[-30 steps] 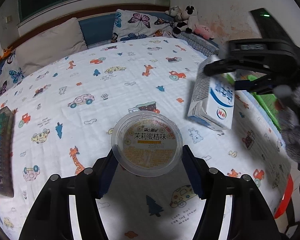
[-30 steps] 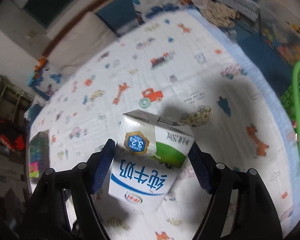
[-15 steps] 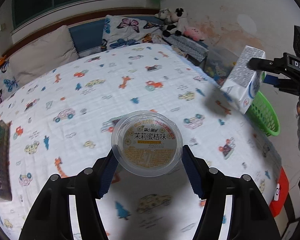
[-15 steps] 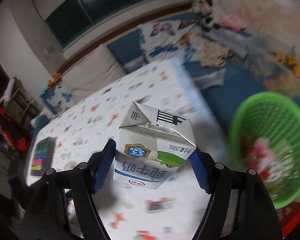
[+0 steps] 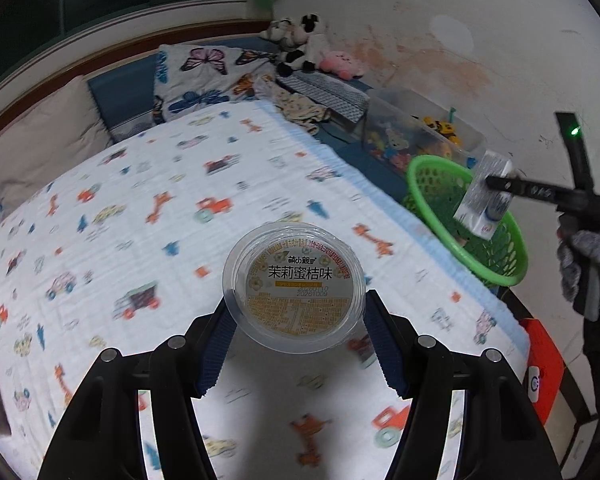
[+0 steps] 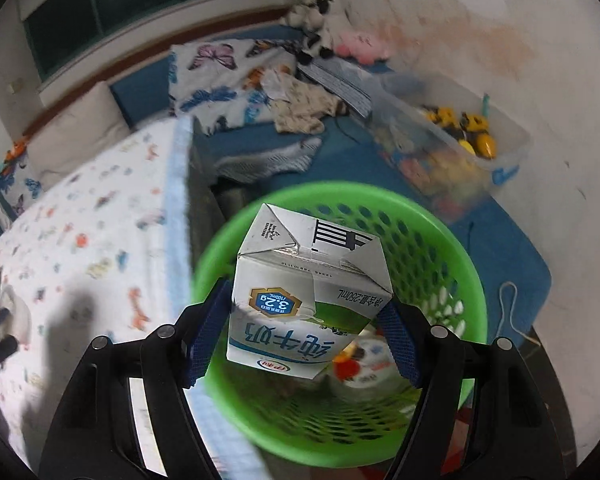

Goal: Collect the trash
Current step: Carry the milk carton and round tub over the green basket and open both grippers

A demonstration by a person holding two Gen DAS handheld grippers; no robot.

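Note:
My left gripper (image 5: 296, 344) is shut on a round clear plastic cup (image 5: 294, 284) with an orange label, held above the bed. My right gripper (image 6: 302, 336) is shut on a white, green and blue milk carton (image 6: 300, 300), which hangs over the mouth of a green mesh basket (image 6: 460, 260). Wrappers lie in the basket's bottom. From the left wrist view the carton (image 5: 484, 200) and the right gripper (image 5: 496, 184) hang over the same basket (image 5: 420, 168), held by a gloved hand (image 5: 588, 268).
The bed (image 5: 140, 220) with a cartoon-print sheet fills the left; the basket stands off its right edge on blue floor mats (image 6: 500, 220). A clear toy bin (image 6: 460, 136), pillows (image 5: 204, 72) and plush toys (image 5: 300, 40) lie beyond. A red object (image 5: 540, 360) sits by the bed corner.
Both hands have swung right. The milk carton went from above the bed to over the green basket. The cup moved toward the bed's right edge, still gripped.

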